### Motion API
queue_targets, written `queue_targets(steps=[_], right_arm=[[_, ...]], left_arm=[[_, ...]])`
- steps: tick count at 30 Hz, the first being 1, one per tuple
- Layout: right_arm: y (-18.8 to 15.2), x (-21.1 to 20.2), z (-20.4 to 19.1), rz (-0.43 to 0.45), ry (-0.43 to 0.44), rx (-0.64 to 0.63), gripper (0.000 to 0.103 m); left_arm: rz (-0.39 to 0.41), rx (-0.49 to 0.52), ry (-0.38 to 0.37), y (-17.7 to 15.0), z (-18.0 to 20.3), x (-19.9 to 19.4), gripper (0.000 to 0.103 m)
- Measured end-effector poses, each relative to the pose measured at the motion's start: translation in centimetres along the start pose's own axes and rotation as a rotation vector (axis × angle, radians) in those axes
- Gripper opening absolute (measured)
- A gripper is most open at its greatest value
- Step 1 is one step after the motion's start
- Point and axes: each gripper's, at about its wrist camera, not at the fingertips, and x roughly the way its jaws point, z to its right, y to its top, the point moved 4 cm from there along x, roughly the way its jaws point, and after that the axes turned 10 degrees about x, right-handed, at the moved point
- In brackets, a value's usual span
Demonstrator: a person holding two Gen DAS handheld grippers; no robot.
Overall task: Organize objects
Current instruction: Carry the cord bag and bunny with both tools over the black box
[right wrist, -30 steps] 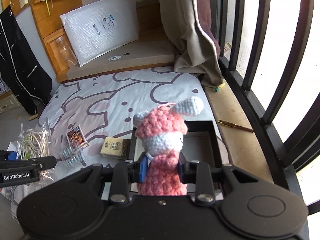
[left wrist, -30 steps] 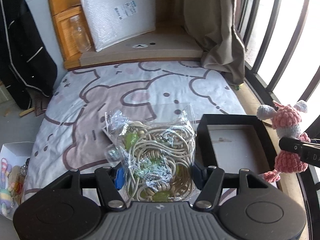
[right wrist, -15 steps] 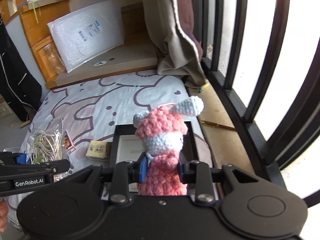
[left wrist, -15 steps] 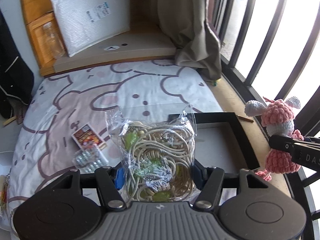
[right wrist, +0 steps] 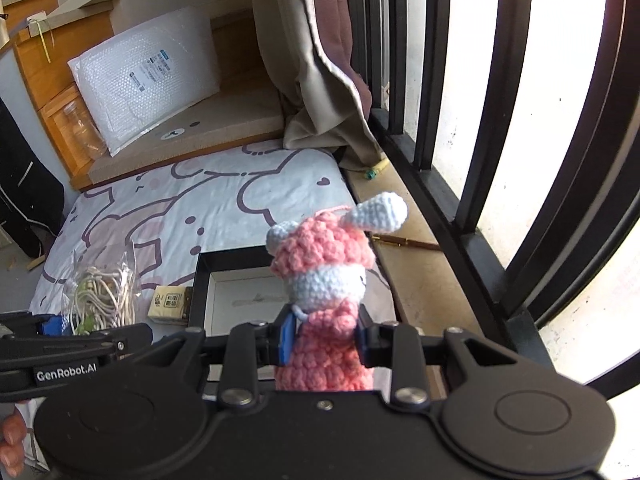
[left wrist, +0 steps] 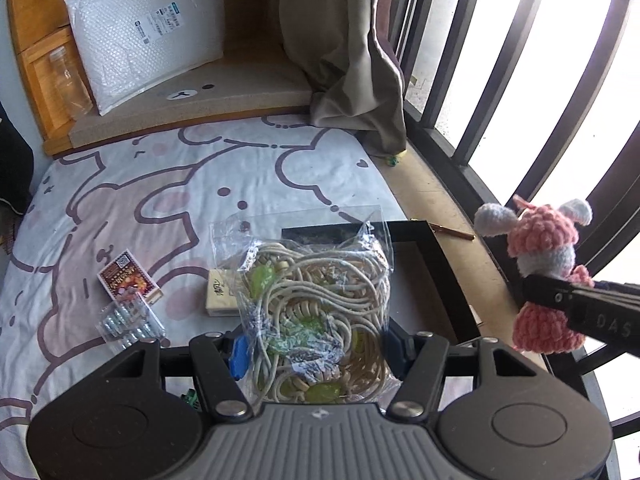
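My left gripper (left wrist: 316, 354) is shut on a clear bag of cream cord and green beads (left wrist: 316, 300), held above the near left corner of a black open box (left wrist: 440, 268) with a white lining. My right gripper (right wrist: 326, 338) is shut on a pink and white crocheted doll (right wrist: 324, 276), upright above the same black box (right wrist: 200, 280). In the left wrist view the doll (left wrist: 540, 272) and the right gripper's finger (left wrist: 580, 304) hang at the right, over the sill. The bag (right wrist: 106, 292) and left gripper (right wrist: 72, 344) show at the right wrist view's lower left.
On the cartoon-print sheet (left wrist: 160, 184) lie a small red box (left wrist: 128, 278), a packet of silver pieces (left wrist: 128, 322) and a tan booklet (left wrist: 222, 294). A bubble mailer (left wrist: 148, 36), curtain (left wrist: 348, 60) and black window bars (left wrist: 472, 60) stand behind and right.
Both grippers have moved right along the bed with their loads still gripped. The black box now lies under the bag, and the small red box and tan booklet have come into the left view.
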Motion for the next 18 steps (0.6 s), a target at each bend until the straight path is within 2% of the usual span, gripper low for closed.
queue_targets(steps=[7,13,18], right_arm=[[0.5,0.3,-0.8,0.037,0.046,0.006,0.031],[1.5,1.3,-1.8,0.079,0.077,0.016,0.031],[1.9,3.2,-2.2,0.045,0.092,0.011,0.031]], left_arm=[[0.022,-0.042,-0.05,0.7,-0.1,0.2,0.063],[0.032,-0.081,-0.053,1.1,-0.9,0.8,0.063],[0.008,-0.081,-0.061,1.7,-1.5,1.8,0.063]])
